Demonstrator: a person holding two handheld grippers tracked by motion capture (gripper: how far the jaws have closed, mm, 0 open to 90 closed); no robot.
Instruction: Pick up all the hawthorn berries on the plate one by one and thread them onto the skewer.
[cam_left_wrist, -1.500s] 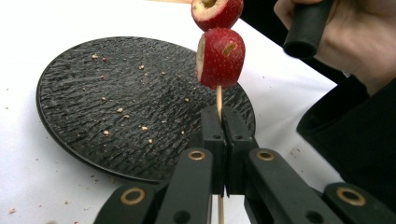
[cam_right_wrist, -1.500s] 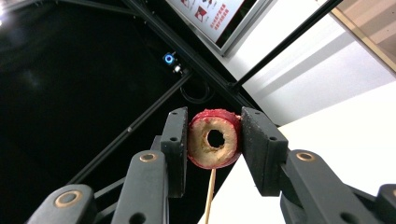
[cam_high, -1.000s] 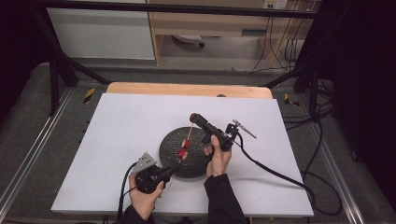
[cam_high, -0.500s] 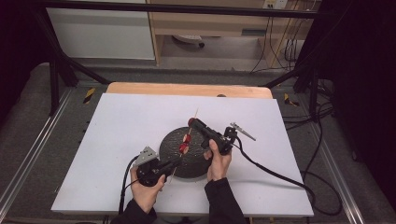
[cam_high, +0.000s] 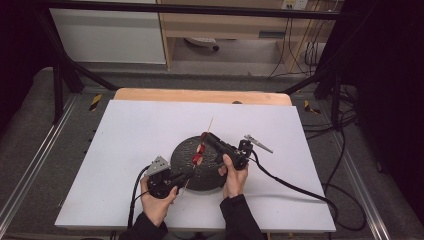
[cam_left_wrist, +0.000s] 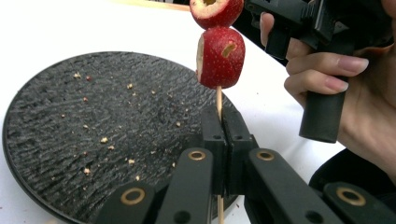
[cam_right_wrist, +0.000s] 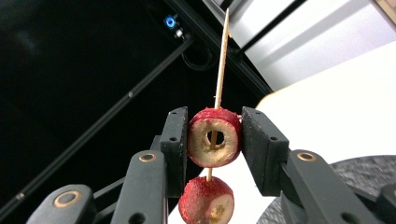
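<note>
A thin wooden skewer (cam_left_wrist: 218, 100) stands tilted over a black round plate (cam_left_wrist: 93, 121). My left gripper (cam_left_wrist: 224, 122) is shut on its lower end. Two red cored fruit pieces are threaded on it. The upper piece (cam_right_wrist: 214, 137) sits between the pads of my right gripper (cam_right_wrist: 215, 122), which is shut on it, with the skewer's bare tip (cam_right_wrist: 221, 56) sticking out above. The lower piece (cam_left_wrist: 220, 57) hangs free just below. In the high view the left gripper (cam_high: 186, 177) is at the plate's near edge, the right gripper (cam_high: 206, 137) over its middle, and the lower piece (cam_high: 197, 159) between them.
The plate (cam_high: 210, 176) lies on a white board (cam_high: 125, 145) over a wooden table, with crumbs scattered on it. Cables trail from both grippers to the left and right. Black frame bars run along the far side of the table.
Both grips are as before. The hands and the skewer have shifted only slightly over the plate.
</note>
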